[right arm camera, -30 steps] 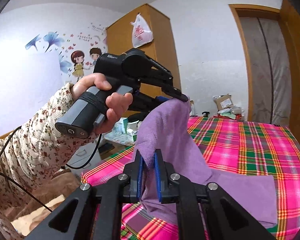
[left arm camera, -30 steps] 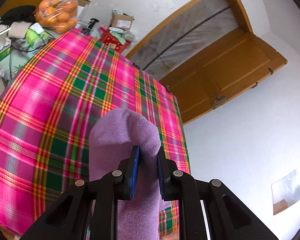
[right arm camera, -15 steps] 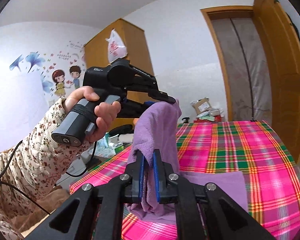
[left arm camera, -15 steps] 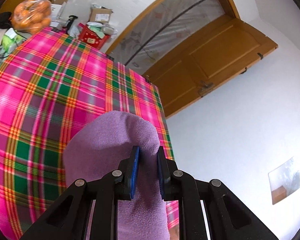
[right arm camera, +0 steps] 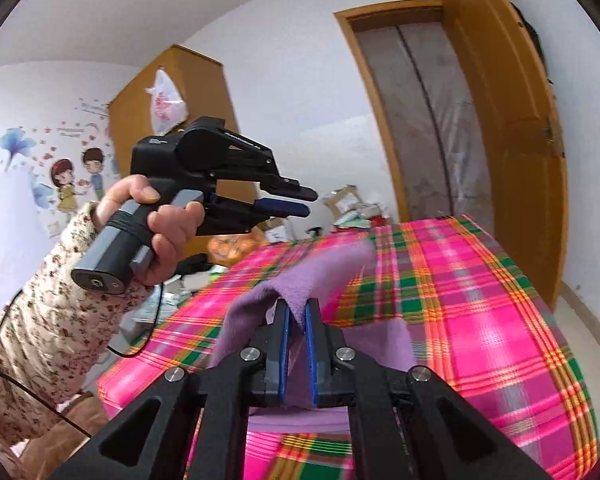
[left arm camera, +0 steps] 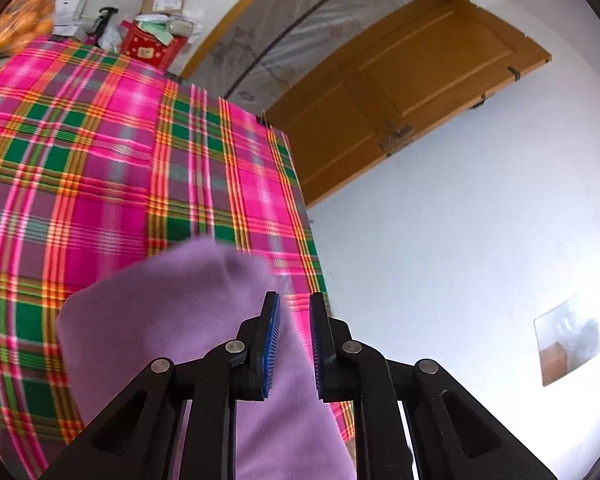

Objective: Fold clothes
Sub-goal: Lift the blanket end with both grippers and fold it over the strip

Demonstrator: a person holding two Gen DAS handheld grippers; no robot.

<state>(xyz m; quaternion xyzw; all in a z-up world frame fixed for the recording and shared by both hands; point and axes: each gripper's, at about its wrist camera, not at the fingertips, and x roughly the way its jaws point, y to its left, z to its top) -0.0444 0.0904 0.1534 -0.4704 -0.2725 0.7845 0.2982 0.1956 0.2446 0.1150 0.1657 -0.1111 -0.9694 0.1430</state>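
We see our left gripper [left arm camera: 291,312] parted, nothing between its pads, held above the purple cloth [left arm camera: 172,312]; our right gripper [right arm camera: 296,312] pinches a raised fold of that cloth, which drapes over the near plaid bedspread [right arm camera: 480,300].

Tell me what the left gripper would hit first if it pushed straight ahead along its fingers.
Probably the purple cloth lying just ahead of the open left gripper, then the plaid bedcover under it. Depth is unclear.

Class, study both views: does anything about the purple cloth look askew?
Yes. The purple cloth sits lopsided: the right hand-held gripper pinches one edge, the left hand-held gripper is open and empty, so it drapes bunched.
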